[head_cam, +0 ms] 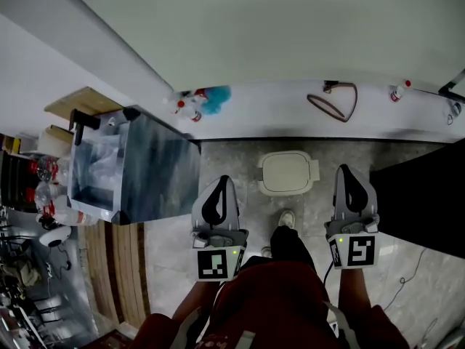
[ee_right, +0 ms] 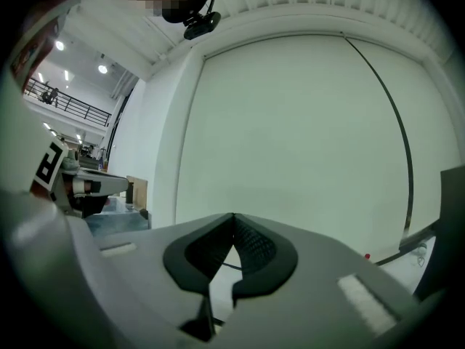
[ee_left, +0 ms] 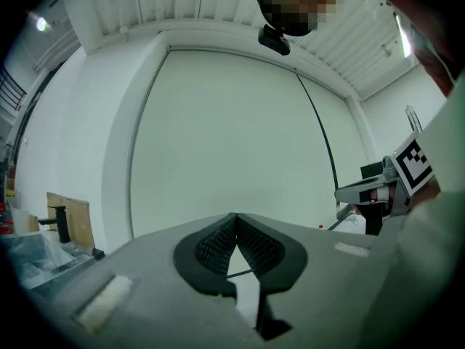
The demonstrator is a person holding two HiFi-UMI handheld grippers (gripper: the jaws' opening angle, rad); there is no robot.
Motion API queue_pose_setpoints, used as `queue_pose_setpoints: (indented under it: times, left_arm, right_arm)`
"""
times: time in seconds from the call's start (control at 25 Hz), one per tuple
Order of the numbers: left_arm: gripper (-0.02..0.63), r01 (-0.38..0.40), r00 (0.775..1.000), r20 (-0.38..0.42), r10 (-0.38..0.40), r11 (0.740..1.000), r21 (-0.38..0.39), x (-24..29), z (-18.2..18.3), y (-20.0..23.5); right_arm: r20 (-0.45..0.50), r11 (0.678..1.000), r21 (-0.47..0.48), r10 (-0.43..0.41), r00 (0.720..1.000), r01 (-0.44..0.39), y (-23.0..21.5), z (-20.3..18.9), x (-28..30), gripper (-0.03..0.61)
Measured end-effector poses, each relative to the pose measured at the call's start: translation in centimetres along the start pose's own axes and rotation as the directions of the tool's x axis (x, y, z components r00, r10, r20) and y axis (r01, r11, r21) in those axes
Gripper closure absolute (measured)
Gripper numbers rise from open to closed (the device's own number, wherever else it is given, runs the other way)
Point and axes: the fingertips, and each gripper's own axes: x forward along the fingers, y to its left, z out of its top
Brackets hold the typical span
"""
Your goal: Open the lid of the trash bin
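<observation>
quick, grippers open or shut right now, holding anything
Left gripper: shut, jaw tips together, holding nothing.
Right gripper: shut, jaw tips together, holding nothing.

Cluttered shelf [head_cam: 33, 195] is blurring at the left edge while a leg [head_cam: 290, 243] is covering part of a shoe [head_cam: 288, 217]

Your trash bin lid [head_cam: 288, 172]: smooth matt cream plastic | your left gripper [ee_left: 236, 217], right gripper [ee_right: 233, 217]: matt grey plastic shells, black ribbed pads [ee_left: 211, 249] | floor [head_cam: 232, 162]: glossy marbled stone | box [head_cam: 156, 169] at your left: brushed metal sheen | board [head_cam: 80, 102]: bare wood
</observation>
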Motion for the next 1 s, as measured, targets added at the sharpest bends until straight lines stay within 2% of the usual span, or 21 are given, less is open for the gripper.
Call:
queue_pose_setpoints:
  times: [0.24, 0.44, 0.72, 1.0]
  left_arm:
    - [0.612, 0.019, 0.999, -0.029, -0.018, 1.0, 0.025, 3.2, -1.0, -1.4]
    - [0.612, 0.028, 0.996, -0.079, -0.027, 0.999, 0.014, 4.5, -3.6, -1.8]
    - [0.612, 0.05, 0.988, -0.143, -0.052, 0.999, -0.019, 6.0, -8.1, -0.3]
    - [0.612, 0.144, 0.964, -0.213, -0.156, 0.987, -0.073, 6.8, -14.2, 0.2]
  right_arm:
    - [-0.005, 0.999, 0.036, -0.004, 1.0, 0.004, -2.3, -1.6, 2.1, 0.58]
    - [-0.036, 0.998, 0.058, 0.007, 0.999, -0.005, -2.4, -3.5, 3.1, 0.578]
    - [-0.108, 0.999, 0.043, 0.02, 0.994, -0.015, -0.6, -6.4, 4.7, 0.578]
    - [-0.203, 0.997, 0.073, -0.007, 0.979, 0.022, 3.2, -10.7, 5.1, 0.579]
